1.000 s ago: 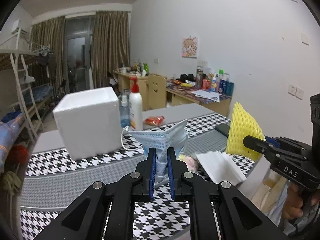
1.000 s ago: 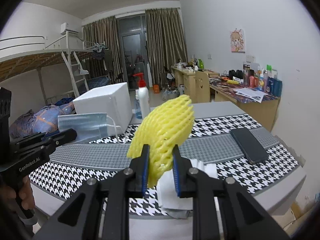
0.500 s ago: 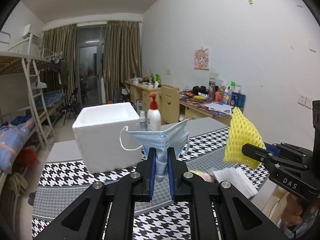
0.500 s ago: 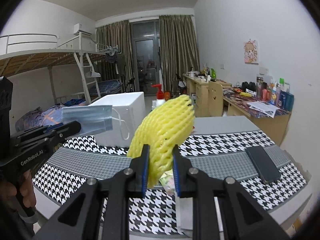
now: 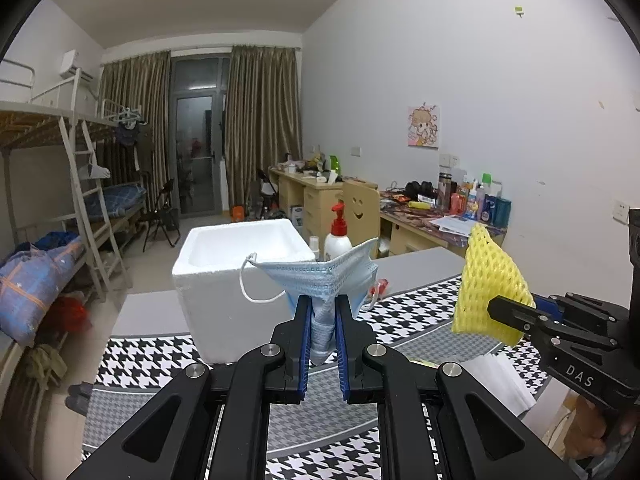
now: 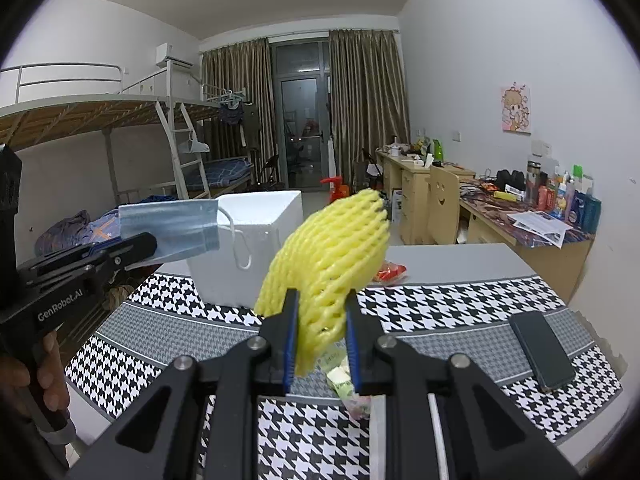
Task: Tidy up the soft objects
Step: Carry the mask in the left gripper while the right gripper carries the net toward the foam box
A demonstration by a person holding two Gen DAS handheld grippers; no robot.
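A dormitory room lay behind, with bunk beds (image 5: pixel 60 184) on the left, brown curtains (image 6: pixel 360 108) at the far end and cluttered desks (image 6: pixel 532 228) along the right wall. In front stood a table (image 6: pixel 460 264) under a black-and-white houndstooth cloth (image 6: pixel 440 308).

The left gripper (image 5: pixel 322 320) was clamped on a pale blue face mask (image 5: pixel 320 280). The mask was pleated and folded, its upper edge spread wide above the jaws, and a white ear loop hung off its left side. The right gripper (image 6: pixel 320 320) was pinched on a yellow foam net sleeve (image 6: pixel 332 256), a soft open mesh that bulged up and to the right above the jaws. Both things were held up in the air above the near part of the table, the mask to the left of the sleeve.

A white foam box (image 5: pixel 240 276) stood on the far left of the table, open at the top; what showed of its inside looked bare. Just to its right stood a white pump bottle (image 5: pixel 338 240) with a red top. A dark phone (image 6: pixel 542 348) lay on the cloth at the near right.
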